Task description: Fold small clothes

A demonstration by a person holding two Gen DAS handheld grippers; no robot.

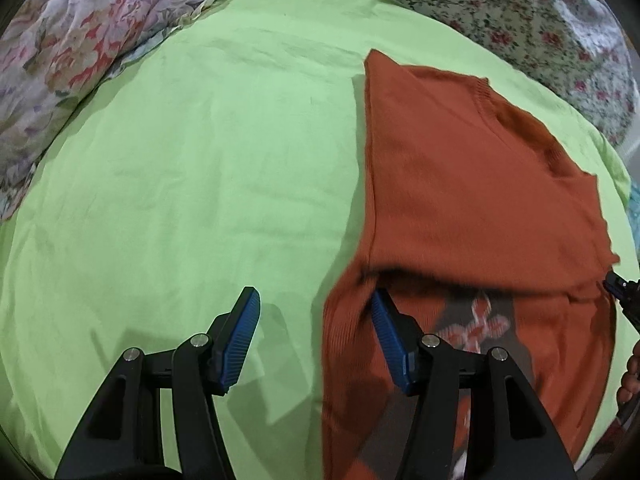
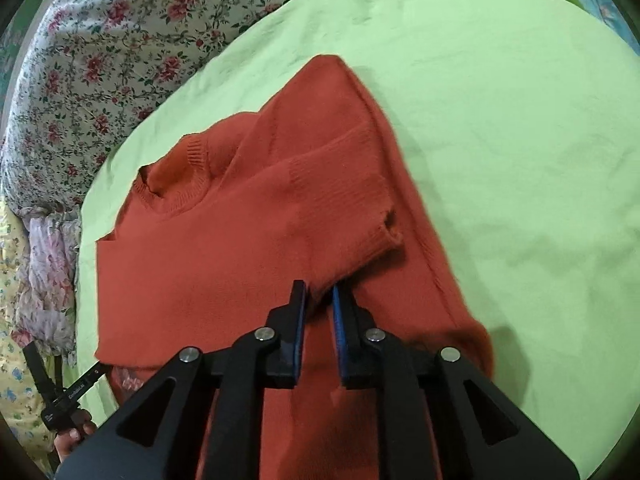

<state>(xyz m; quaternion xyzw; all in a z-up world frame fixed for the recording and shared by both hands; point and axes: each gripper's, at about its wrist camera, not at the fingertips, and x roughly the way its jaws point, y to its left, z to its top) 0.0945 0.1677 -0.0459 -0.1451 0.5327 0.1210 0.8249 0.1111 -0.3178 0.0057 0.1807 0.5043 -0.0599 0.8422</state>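
A small rust-orange knitted sweater (image 1: 472, 184) lies on the light green sheet (image 1: 180, 160), partly folded, with a grey patterned patch (image 1: 480, 320) showing near its lower edge. My left gripper (image 1: 316, 304) is open at the sweater's left edge, one finger (image 1: 390, 336) on the fabric, the other (image 1: 240, 332) over bare sheet. In the right wrist view the sweater (image 2: 224, 264) fills the middle, collar (image 2: 176, 184) at the left and a sleeve cuff (image 2: 360, 208) folded across. My right gripper (image 2: 320, 292) is shut on a fold of the sweater.
Floral bedding (image 1: 80, 48) is bunched at the sheet's far left, and a flowered cloth (image 2: 100, 60) borders the sheet. The other gripper's tip (image 1: 624, 292) shows at the right edge; a hand with a gripper (image 2: 68, 400) shows at the lower left.
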